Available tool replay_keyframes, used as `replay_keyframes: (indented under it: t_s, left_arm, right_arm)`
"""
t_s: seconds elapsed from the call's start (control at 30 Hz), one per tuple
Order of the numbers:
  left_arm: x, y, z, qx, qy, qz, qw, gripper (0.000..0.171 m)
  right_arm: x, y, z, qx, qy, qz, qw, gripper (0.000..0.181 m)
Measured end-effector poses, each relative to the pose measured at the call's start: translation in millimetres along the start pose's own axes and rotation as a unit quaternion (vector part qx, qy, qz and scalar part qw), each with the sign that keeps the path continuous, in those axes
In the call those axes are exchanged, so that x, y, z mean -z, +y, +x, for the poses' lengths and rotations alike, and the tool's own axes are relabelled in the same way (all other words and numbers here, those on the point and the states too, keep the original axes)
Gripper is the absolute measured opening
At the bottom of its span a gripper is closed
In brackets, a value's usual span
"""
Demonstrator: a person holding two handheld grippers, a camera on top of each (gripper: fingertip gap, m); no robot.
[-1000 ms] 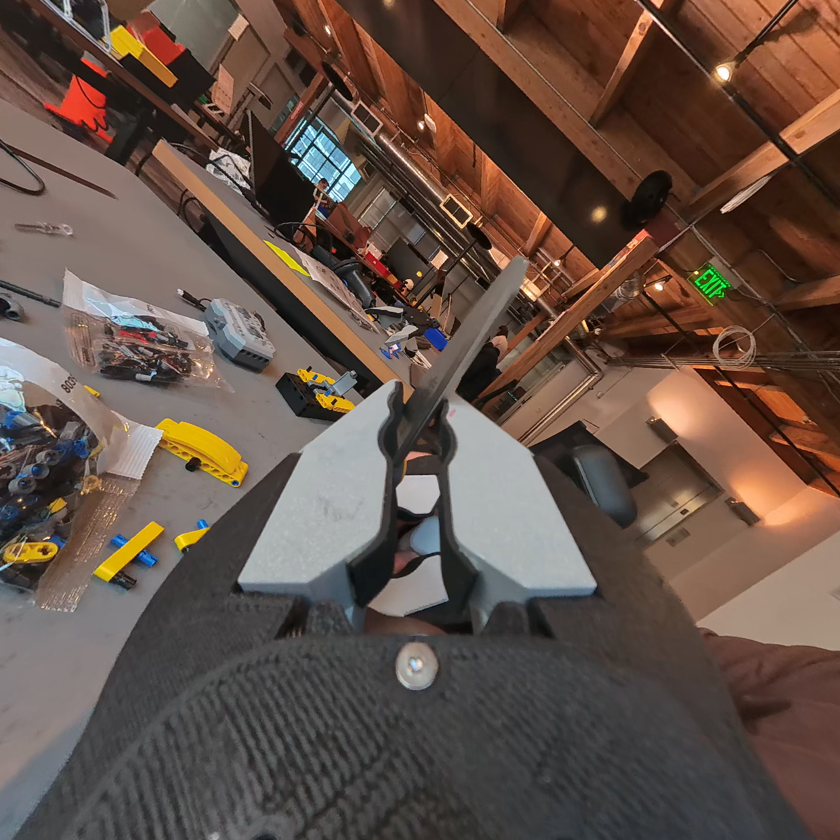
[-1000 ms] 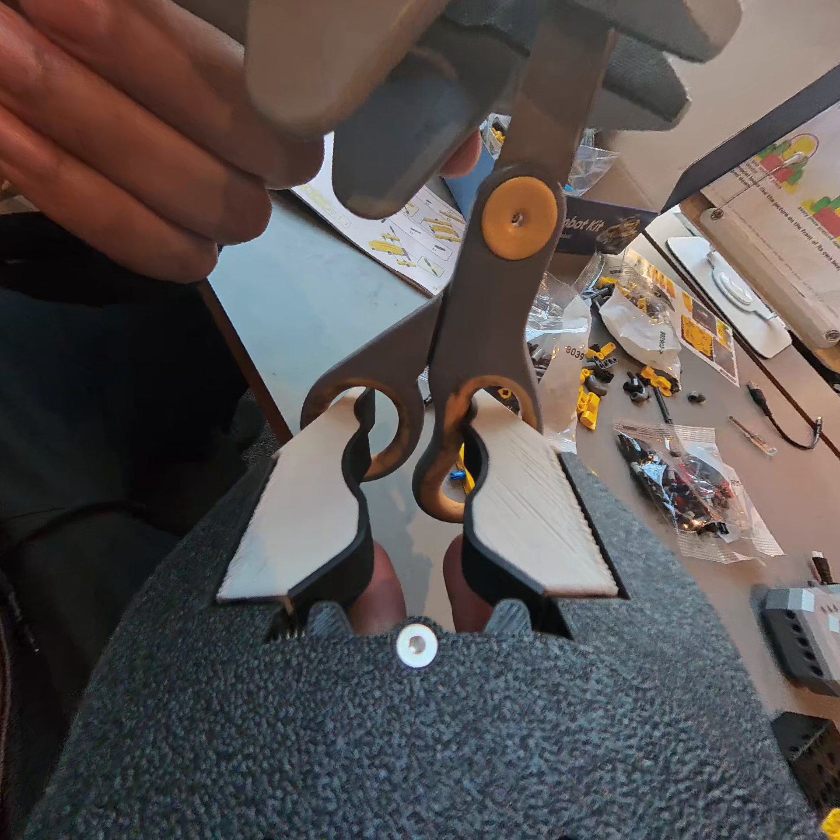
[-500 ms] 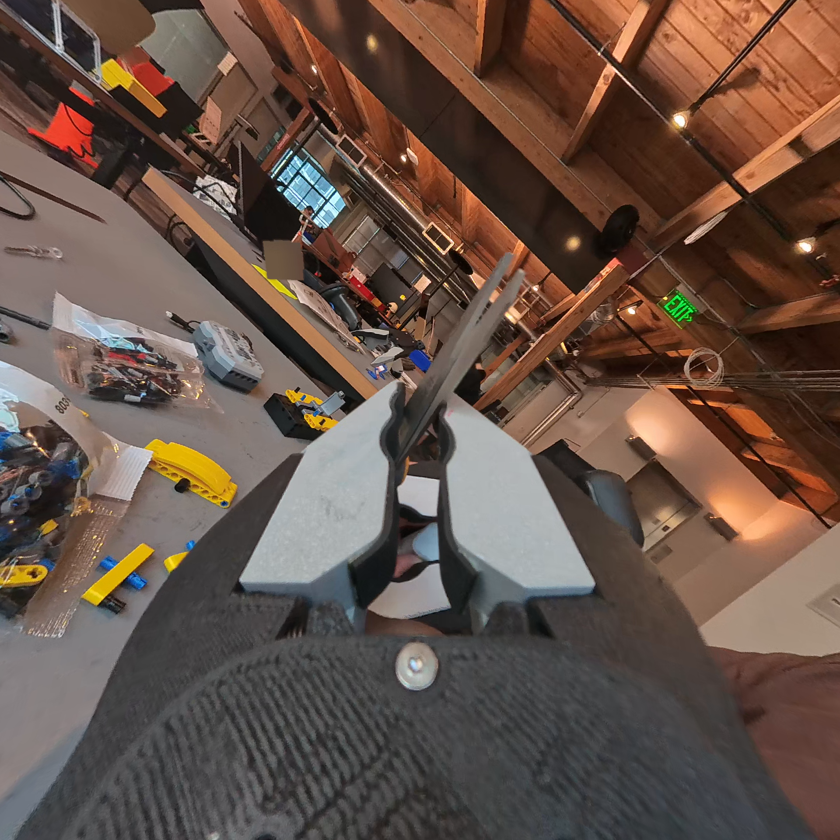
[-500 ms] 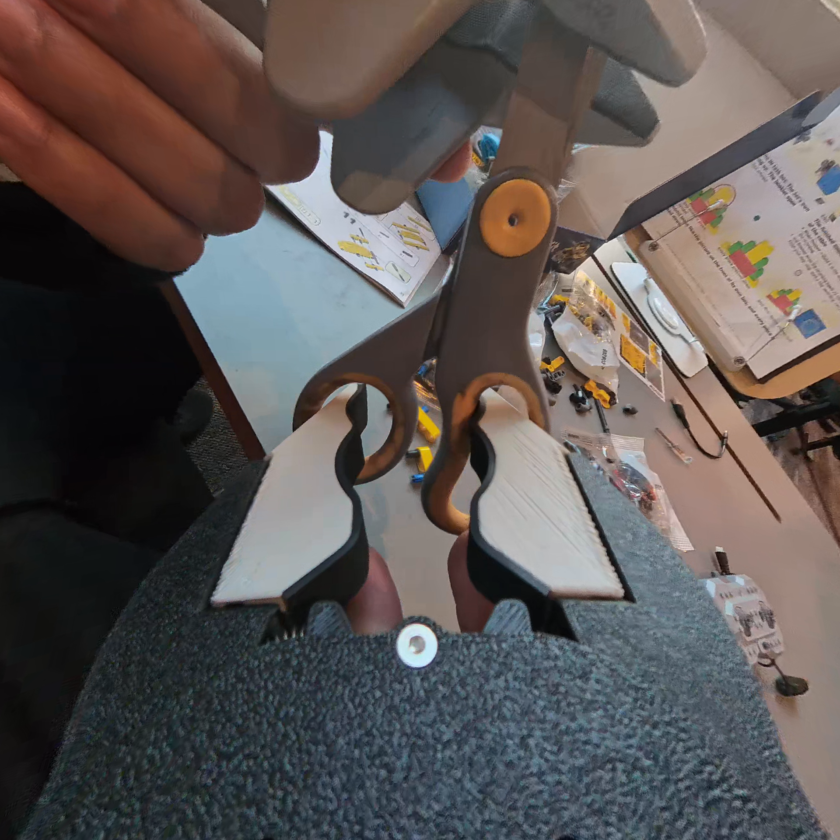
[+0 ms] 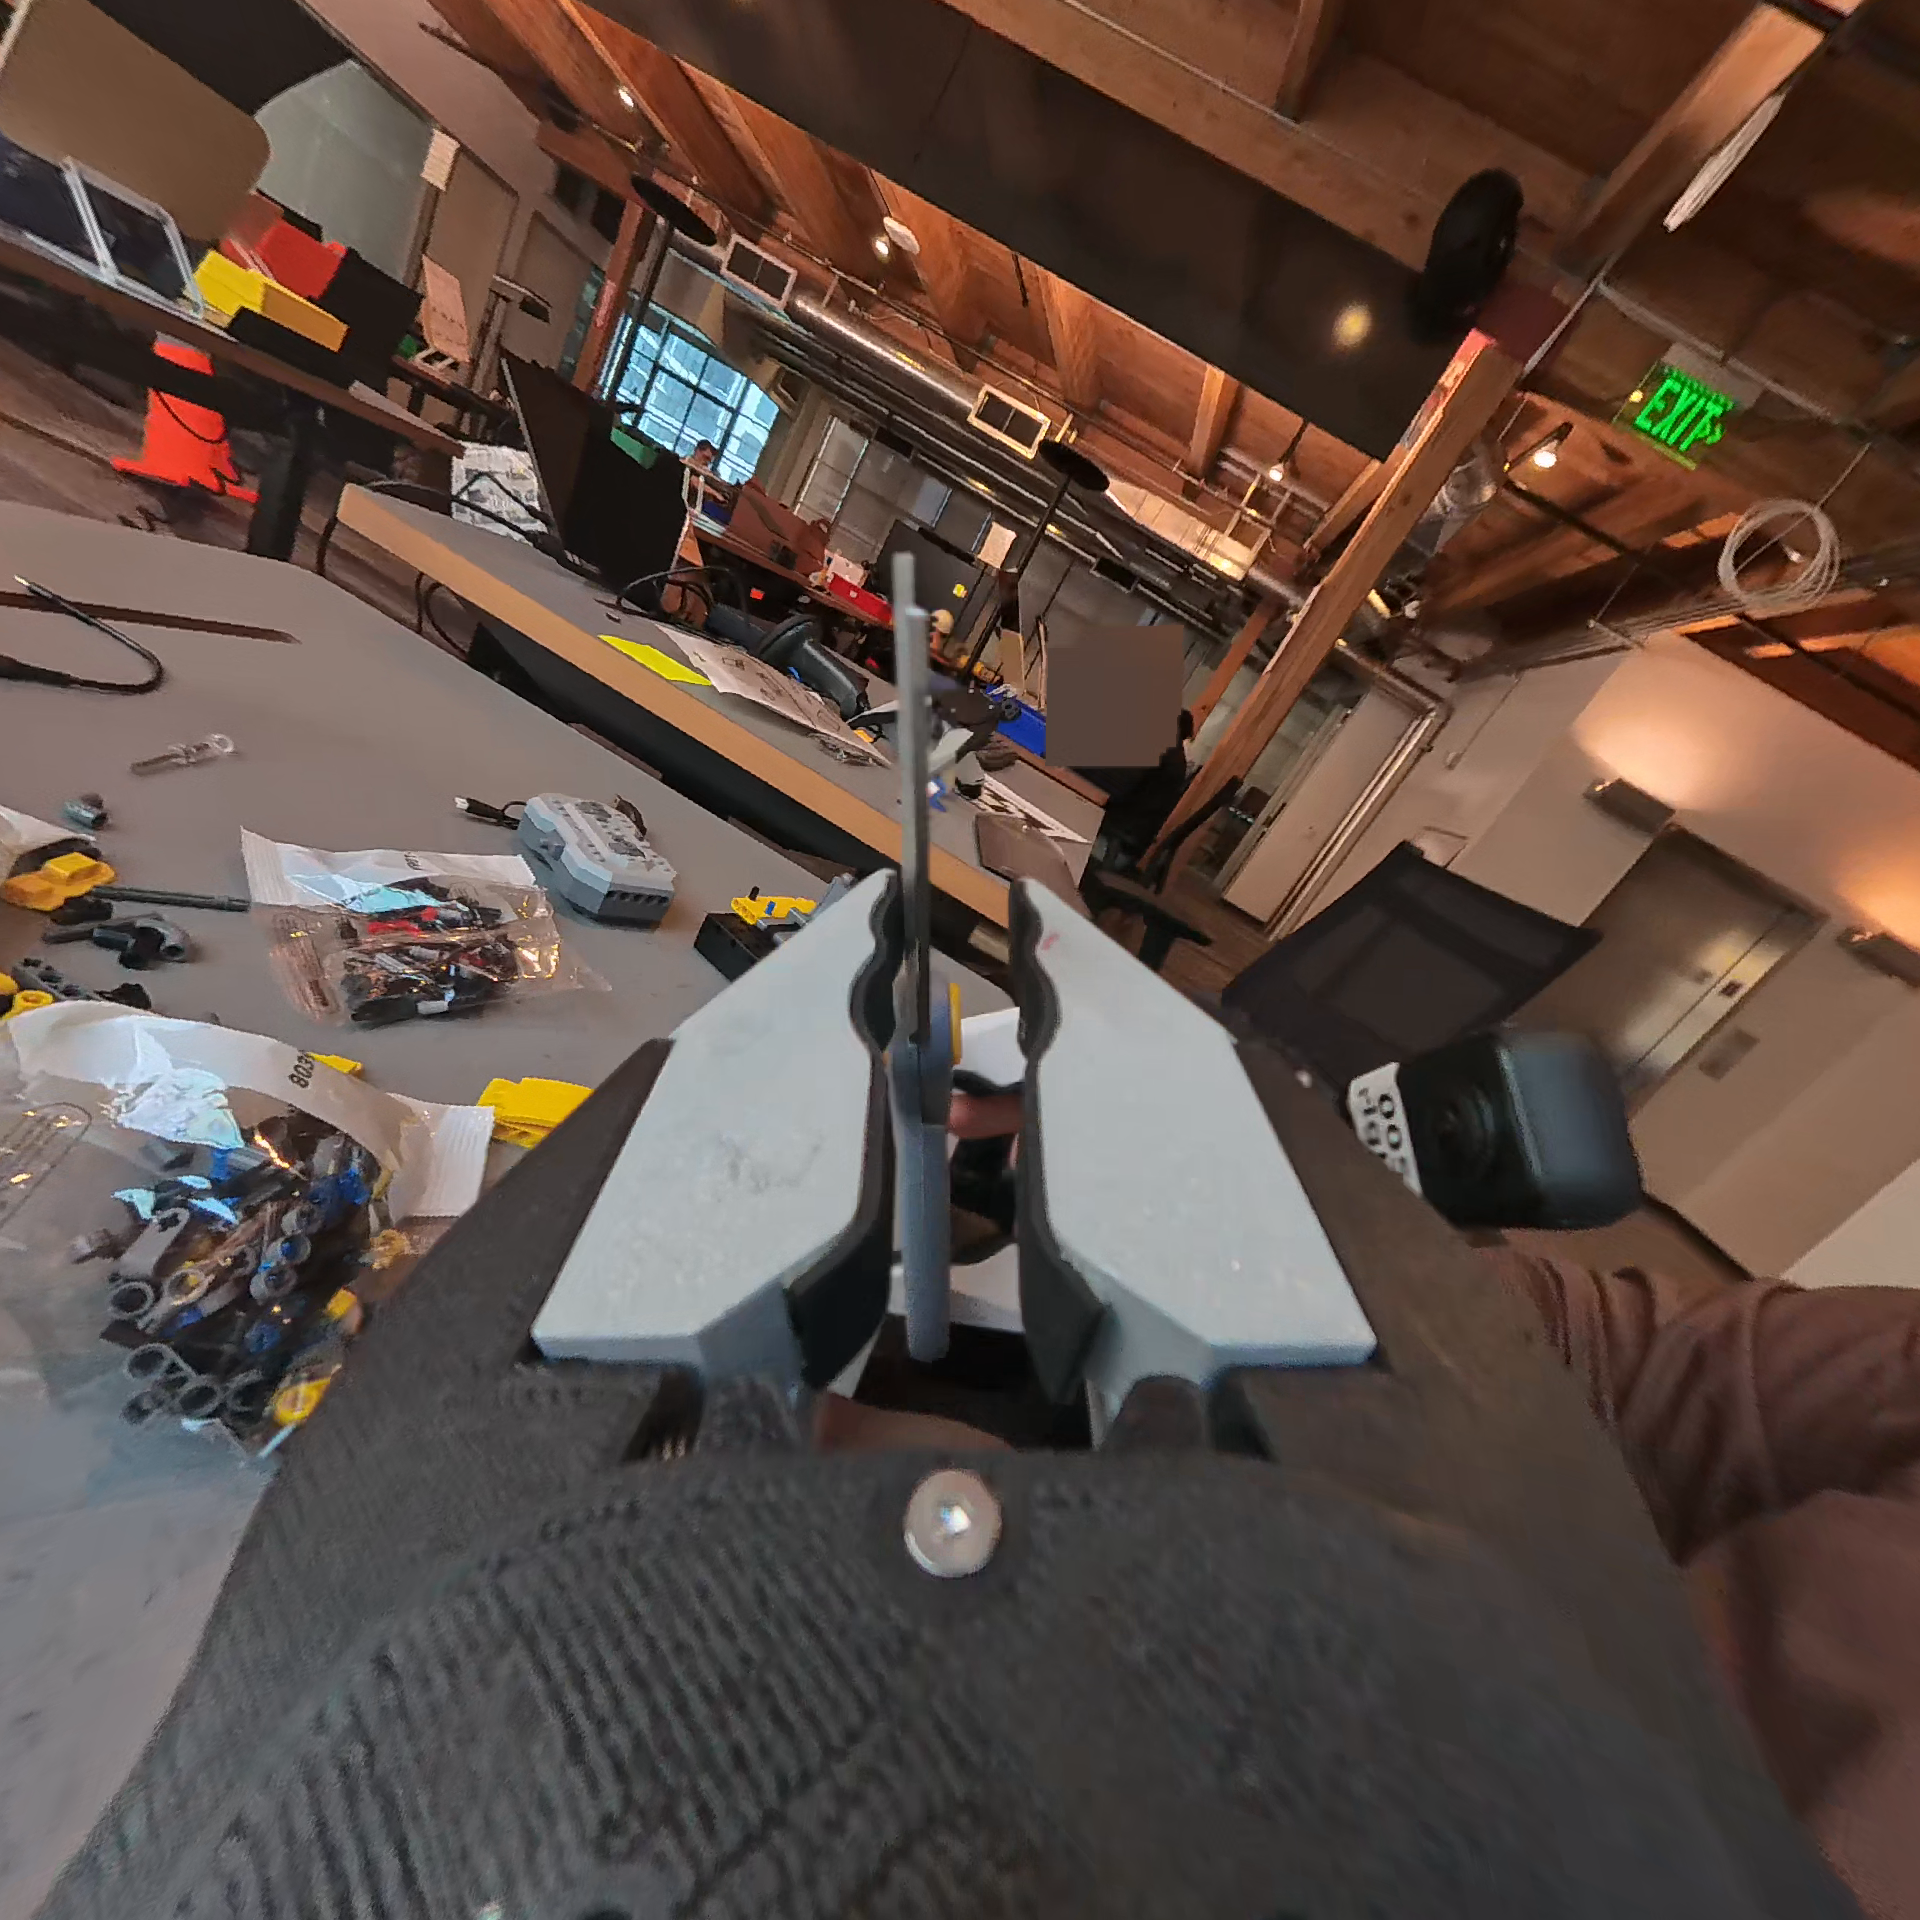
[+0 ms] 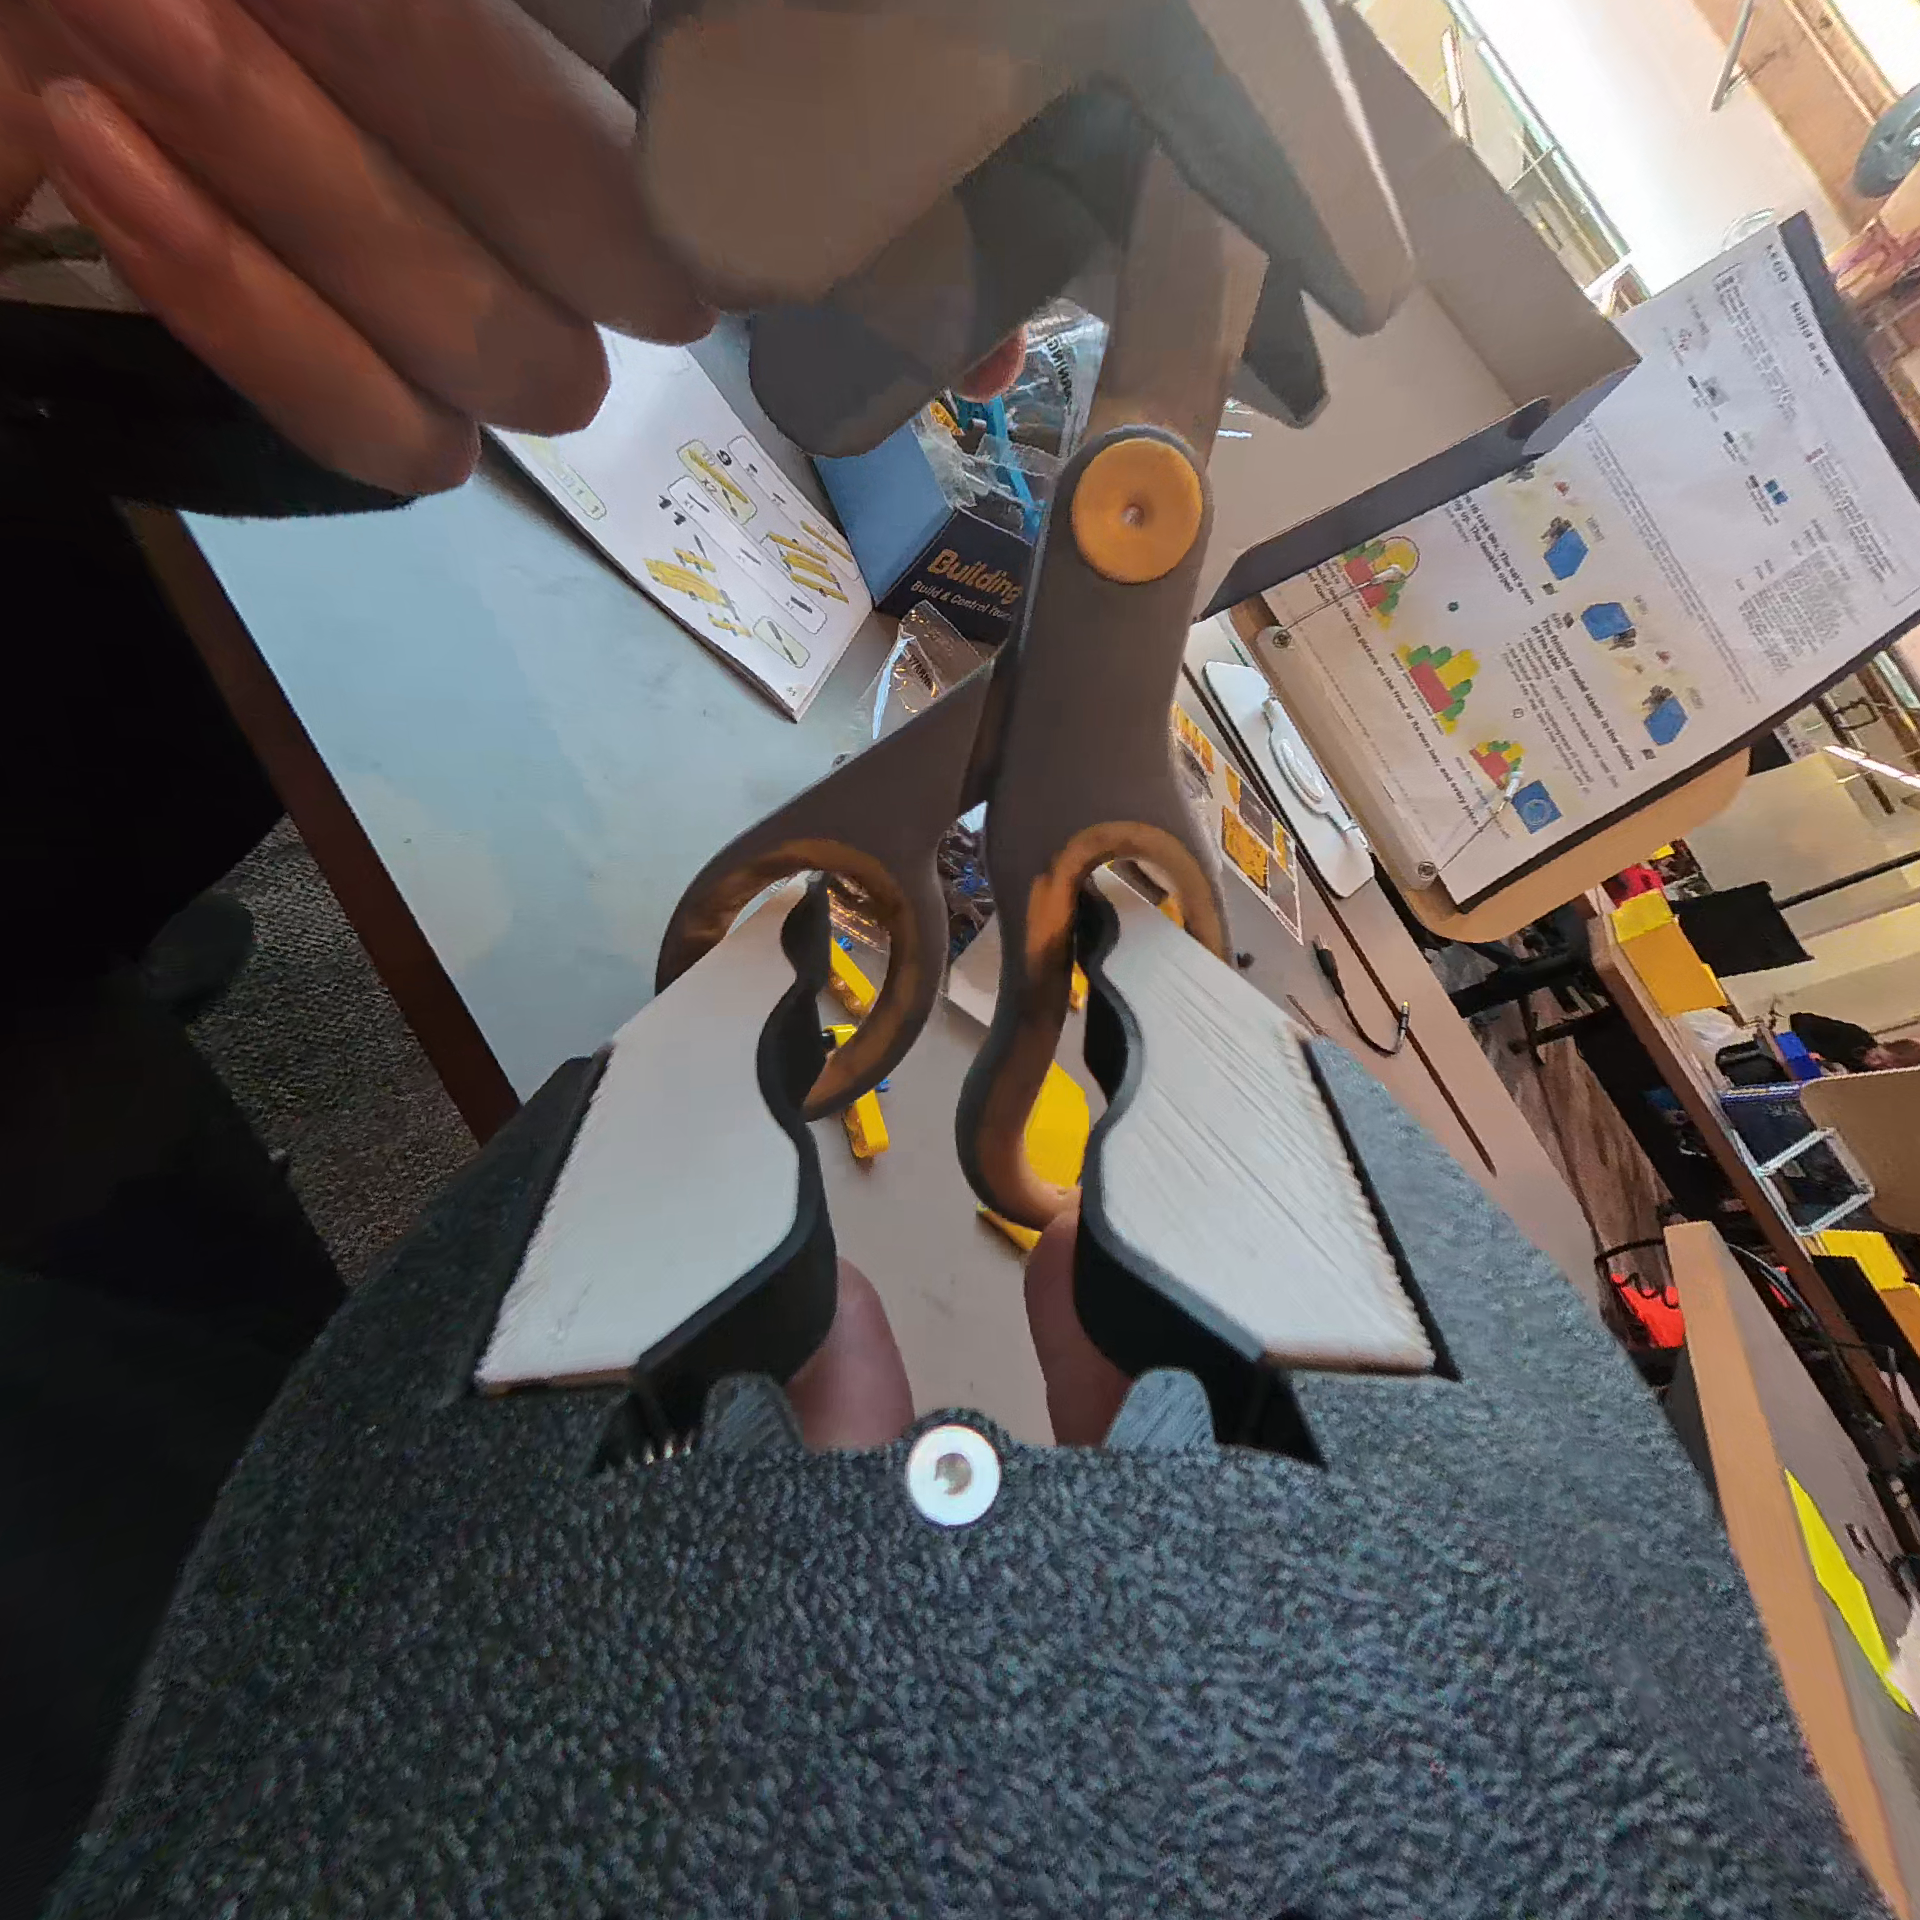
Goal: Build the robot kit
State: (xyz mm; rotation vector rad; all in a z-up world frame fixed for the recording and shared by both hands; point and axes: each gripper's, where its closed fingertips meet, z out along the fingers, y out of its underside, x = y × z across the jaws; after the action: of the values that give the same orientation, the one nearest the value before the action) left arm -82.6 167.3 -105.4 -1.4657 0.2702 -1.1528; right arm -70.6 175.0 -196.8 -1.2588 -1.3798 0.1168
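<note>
Two grippers share one pair of scissors [image 5: 918,1195], held in the air over a grey table [image 5: 364,748].

Left gripper [image 5: 951,904]: jaws apart. The blade runs edge-on between them, pointing up and away. It lies against the left-hand finger w/ a clear gap to the right-hand one, so nothing is clamped. From the right wrist view this gripper [image 6: 935,156] sits around the blade end of the scissors [image 6: 1091,707], above the orange pivot, w/ a hand [image 6: 312,239] on it.

Right gripper [image 6: 948,935]: jaws apart too. One fingertip pokes through each handle loop, and the handles are a bit spread. The right finger presses the inner rim of its loop. Can't tell if the left one touches its loop.

Judgement: the blade end is only propped, not pinched, so the hold depends on the tips in the loops. Tips pushed deep into the loops and both grippers kept in line would stop the scissors from twisting or sliding off.

Around the scissors, left wrist view:
- Bag of small parts [image 5: 405,945], down on the table to the left
- Bigger torn bag [image 5: 197,1226], nearer the camera on that side
- Grey block w/ ports [image 5: 597,857], just left of the blade
- Black camera [image 5: 1517,1132], to the right

Behind the scissors, right wrist view:
- Open booklet [image 6: 707,551]
- Blue box [image 6: 935,540], just left of the pivot
- Printed sheet on a tilted board [image 6: 1558,644], to the right
</note>
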Motion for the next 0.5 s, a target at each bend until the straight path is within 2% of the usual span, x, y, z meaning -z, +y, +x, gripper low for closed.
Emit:
replay_keyframes:
  t_s: [0.1,0.17,0.4,0.43,0.47,0.5]
  left_arm:
    - [0,1,-2,-0.031,-0.012,-0.010,0.999,0.014]
    - [0,1,-3,-0.032,-0.014,-0.005,0.999,0.002]
    - [0,4,-7,0.051,0.007,0.020,0.998,0.001]
    - [-2,7,-5,0.057,0.014,0.014,0.998,0.001]
    - [-4,12,-6,0.054,0.007,0.002,0.999,0.000]
    - [-5,12,-8,0.044,-0.003,0.011,0.999,0.000]
  right_arm:
    - [4,-2,6,0.005,0.011,0.004,1.000,0.048]
    - [5,-4,6,0.013,0.013,0.009,1.000,0.048]
    - [3,-3,2,0.018,0.010,-0.001,1.000,0.050]
    - [2,-3,1,0.011,0.004,-0.002,1.000,0.059]
    - [1,-3,0,0.009,-0.001,-0.007,1.000,0.085]
    - [0,-3,0,0.006,0.001,-0.014,1.000,0.099]
